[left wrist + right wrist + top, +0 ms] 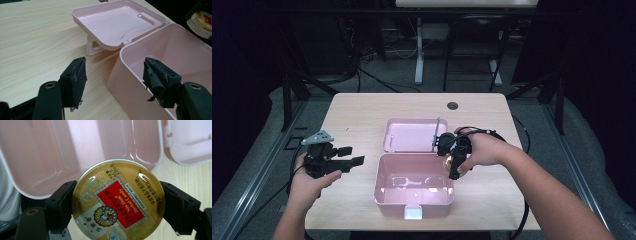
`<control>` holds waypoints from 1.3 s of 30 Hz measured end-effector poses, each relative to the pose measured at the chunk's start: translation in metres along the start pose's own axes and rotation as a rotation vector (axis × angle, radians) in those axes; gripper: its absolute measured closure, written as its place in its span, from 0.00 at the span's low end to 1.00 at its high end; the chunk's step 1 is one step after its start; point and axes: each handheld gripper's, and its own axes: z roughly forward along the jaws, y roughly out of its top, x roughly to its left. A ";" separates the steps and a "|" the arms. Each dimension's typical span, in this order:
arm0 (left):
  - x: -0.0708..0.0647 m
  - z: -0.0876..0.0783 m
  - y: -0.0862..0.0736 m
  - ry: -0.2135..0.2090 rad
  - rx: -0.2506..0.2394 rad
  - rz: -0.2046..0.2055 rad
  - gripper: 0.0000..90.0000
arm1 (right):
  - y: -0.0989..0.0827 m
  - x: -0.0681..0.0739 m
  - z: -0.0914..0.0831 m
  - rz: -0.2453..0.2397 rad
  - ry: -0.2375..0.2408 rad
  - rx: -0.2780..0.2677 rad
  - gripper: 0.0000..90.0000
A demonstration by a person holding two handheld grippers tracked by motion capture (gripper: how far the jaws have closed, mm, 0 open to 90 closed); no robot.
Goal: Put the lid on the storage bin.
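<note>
Round candy tin (117, 200) pinched edge to edge between right gripper (117, 206) fingers (61, 205), above right rim of open pink box (414, 181). Left gripper (115, 82) fingers (76, 80) spread, empty, straddling box's left wall, above desk (357, 117).

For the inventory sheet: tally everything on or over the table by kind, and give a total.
Pink box, lid open: 1
Round candy tin, held in the right gripper over the box: 1
Handheld grippers: 2, counting the left gripper, open and empty beside the box
Total: 4
</note>
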 end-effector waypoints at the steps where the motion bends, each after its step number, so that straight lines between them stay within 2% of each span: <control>1: 0.000 0.000 0.000 0.000 0.001 0.000 0.39 | 0.002 0.001 0.001 -0.004 0.000 0.001 0.22; 24: 0.001 -0.001 0.000 0.000 -0.004 -0.001 0.39 | 0.037 0.016 0.013 -0.079 0.012 0.019 0.22; 39: 0.001 -0.002 0.000 -0.001 -0.006 -0.006 0.39 | 0.046 0.022 0.022 -0.106 0.006 0.034 0.22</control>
